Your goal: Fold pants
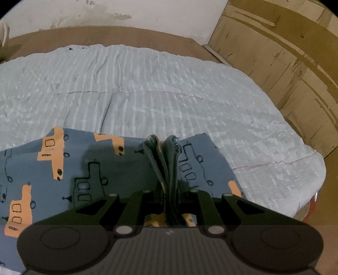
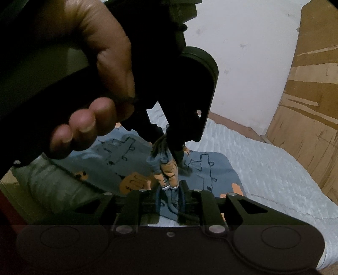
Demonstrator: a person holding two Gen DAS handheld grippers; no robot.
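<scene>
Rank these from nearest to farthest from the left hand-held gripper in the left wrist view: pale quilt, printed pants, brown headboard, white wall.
1. Printed pants: bunched between the fingers of the left hand-held gripper.
2. Pale quilt: spread just beyond the pants.
3. Brown headboard: along the quilt's far edge.
4. White wall: behind the headboard, at the top.

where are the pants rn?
Pants lie on the pale quilt at bottom of both wrist views, folded edge pinched in both grippers.
</scene>
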